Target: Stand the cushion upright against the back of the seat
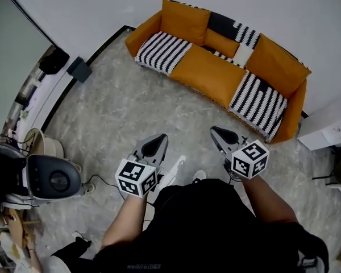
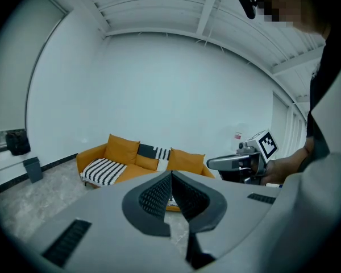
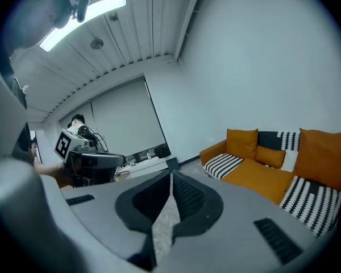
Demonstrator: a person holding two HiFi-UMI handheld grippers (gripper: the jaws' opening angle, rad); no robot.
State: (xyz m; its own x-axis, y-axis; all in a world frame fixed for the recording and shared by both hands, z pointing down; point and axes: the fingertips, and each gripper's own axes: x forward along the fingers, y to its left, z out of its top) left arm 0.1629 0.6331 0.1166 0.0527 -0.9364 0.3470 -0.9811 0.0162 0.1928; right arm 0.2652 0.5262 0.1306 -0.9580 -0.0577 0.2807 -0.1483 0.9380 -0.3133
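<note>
My left claw (image 1: pixel 161 137) sits toward 7 o'clock in the head view. Its jaws are pressed together on nothing, and its tip is aimed at 1 o'clock. My right claw (image 1: pixel 213 129) is level beside it toward 4 o'clock, also closed and empty, with its tip aimed at 11. My left forearm (image 1: pixel 125 220) and right forearm (image 1: pixel 267 201) reach forward, apart.

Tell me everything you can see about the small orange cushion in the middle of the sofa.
The small orange cushion is a plain, soft-looking rectangular fabric pad, much smaller than the large orange back cushion next to it. It rests long edge down on the orange seat, at the back, and leans against a black cushion. A small white pillow lies by its other end; contact is unclear. Nothing holds it.
</note>
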